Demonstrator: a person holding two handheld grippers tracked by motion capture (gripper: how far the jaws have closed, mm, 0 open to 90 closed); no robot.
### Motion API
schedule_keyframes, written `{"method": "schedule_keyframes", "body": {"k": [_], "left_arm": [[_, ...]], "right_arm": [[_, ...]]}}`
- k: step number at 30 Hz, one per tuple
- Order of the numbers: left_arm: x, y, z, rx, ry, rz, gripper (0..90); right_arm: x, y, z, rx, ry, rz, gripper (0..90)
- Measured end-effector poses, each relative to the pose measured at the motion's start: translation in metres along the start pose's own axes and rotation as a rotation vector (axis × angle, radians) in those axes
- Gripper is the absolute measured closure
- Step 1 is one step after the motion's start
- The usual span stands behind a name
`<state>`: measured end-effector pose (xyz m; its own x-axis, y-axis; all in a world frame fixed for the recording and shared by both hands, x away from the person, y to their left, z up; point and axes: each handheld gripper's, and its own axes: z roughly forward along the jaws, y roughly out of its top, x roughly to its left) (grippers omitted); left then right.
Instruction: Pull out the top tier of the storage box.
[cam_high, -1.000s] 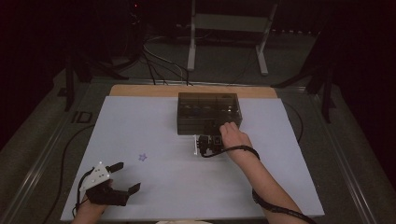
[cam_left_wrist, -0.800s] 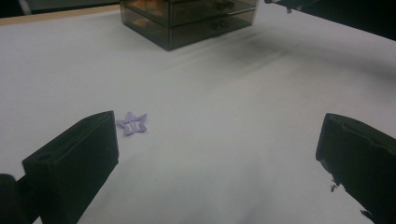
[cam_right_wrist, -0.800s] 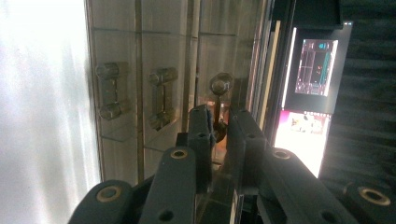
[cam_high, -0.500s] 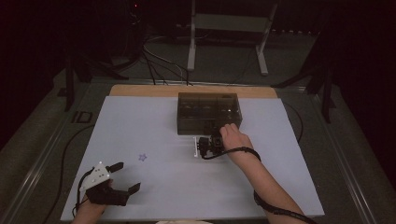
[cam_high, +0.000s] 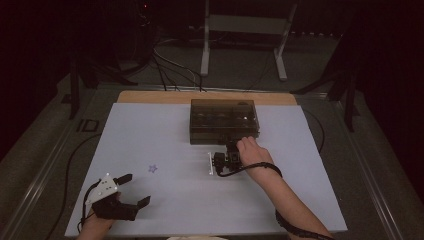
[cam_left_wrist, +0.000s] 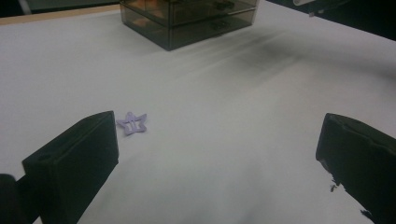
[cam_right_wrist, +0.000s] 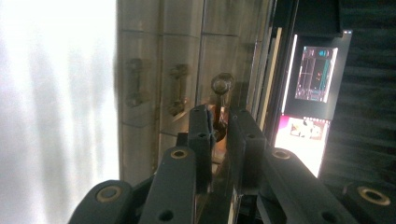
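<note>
The right gripper (cam_high: 226, 151) is rolled on its side, jaws closed narrow on a drawer handle (cam_right_wrist: 219, 116) of the smoked drawer box (cam_high: 224, 120), which sits at 12 o'clock on the table. The right forearm enters from 5 o'clock. The left gripper (cam_high: 134, 189) rests at 7 o'clock, jaws wide with nothing between them; a purple star clip (cam_high: 152, 168) lies just beyond. White mat (cam_high: 150, 130); dark room, metal stand (cam_high: 245, 30) behind.

Smoky drawer box (cam_high: 224, 121) – handle (cam_right_wrist: 220, 108) gripped, upright
</note>
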<state>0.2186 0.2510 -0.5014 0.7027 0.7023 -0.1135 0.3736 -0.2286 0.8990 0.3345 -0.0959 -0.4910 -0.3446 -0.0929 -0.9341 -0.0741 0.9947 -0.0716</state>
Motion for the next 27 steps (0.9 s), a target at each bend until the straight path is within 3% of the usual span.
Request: {"method": "schedule_keyframes", "body": {"k": [7, 14, 21, 27], "left_arm": [[0.000, 0.000, 0.000, 0.000, 0.000, 0.001, 0.1], [0.000, 0.000, 0.000, 0.002, 0.000, 0.000, 0.1], [0.000, 0.000, 0.000, 0.002, 0.000, 0.000, 0.1], [0.000, 0.000, 0.000, 0.001, 0.000, -0.001, 0.0]], "right_arm": [[0.006, -0.001, -0.004, -0.010, -0.013, 0.003, 81.0], [0.004, -0.003, -0.004, -0.020, 0.006, 0.002, 80.8], [-0.005, -0.006, -0.005, -0.043, 0.067, 0.042, 80.3], [-0.012, -0.010, -0.005, -0.080, 0.140, 0.083, 69.3]]}}
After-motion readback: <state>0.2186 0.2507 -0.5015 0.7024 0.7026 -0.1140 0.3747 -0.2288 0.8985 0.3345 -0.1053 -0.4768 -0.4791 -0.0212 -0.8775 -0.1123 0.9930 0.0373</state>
